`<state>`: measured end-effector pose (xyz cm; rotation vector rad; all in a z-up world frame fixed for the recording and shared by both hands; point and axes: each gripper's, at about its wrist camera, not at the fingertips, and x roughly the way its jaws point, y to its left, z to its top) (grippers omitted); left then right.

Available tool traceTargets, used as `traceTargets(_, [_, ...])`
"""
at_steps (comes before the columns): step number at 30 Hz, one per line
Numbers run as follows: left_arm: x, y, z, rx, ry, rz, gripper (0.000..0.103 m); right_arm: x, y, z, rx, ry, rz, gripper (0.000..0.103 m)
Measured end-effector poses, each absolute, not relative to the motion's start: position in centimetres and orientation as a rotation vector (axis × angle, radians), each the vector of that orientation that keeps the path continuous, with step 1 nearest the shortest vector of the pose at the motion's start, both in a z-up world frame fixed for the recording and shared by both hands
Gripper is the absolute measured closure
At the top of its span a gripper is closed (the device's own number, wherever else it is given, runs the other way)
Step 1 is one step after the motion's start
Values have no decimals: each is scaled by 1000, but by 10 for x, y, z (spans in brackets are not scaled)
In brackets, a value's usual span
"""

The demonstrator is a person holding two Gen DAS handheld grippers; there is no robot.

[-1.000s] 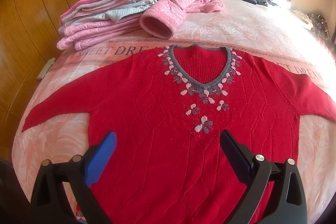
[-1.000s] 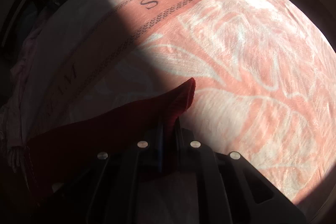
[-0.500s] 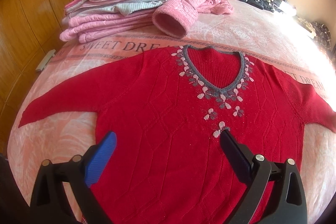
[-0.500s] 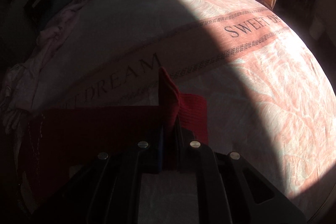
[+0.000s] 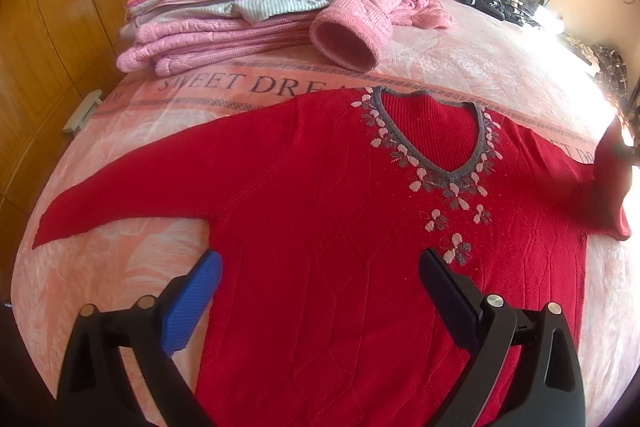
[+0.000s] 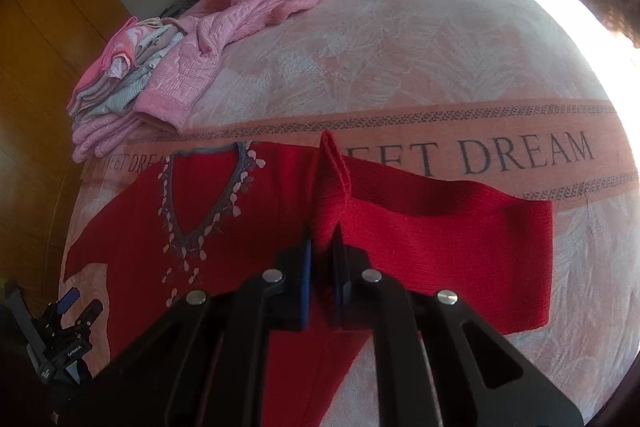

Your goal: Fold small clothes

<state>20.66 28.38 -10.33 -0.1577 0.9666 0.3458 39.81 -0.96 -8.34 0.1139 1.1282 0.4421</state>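
A red sweater [image 5: 320, 219] is spread face up on the bed [image 5: 460, 67], over a pink blanket printed with large letters. The left gripper [image 5: 320, 291] is held above the sweater's lower body, its jaws spread wide and nothing touched by them. The right gripper [image 6: 322, 251] is seen with its jaws pressed together on the sweater's sleeve [image 6: 440, 227], whose cuff is lifted and bent back over itself. A stack of folded pink clothes [image 5: 224, 19] is kept near the headboard.

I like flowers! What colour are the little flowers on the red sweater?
Pale pink and grey flowers, clearest in the left wrist view.
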Motion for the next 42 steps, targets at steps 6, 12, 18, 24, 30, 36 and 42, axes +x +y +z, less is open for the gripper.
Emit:
traceTargets(6, [205,290,-104,-164,969,339,4,410,59,-125,118,1206,500,96])
traceTargets(12, [215,275,-109,-160,993,279,4,407,78,-150,126,1250,529,71])
traceTargets(18, [249,226,-115,-186,1024,128,4,373,23,-126,123,1159,502,67])
traceTargets(24, [306,165,-134,-256,1091,13,5,316,-54,-138,183,1147,460,67])
traceTargets(30, [354,139,-166,-294,1163,48,12,267,-107,-154,219,1152,427,66])
traceTargets(36, [374,112,-170,-205,1176,101,43,243,-125,-156,223,1121,406,65])
traceTargets(42, [374,100,-157,-185,1164,50,92,239,-127,-151,232,1095,403,62])
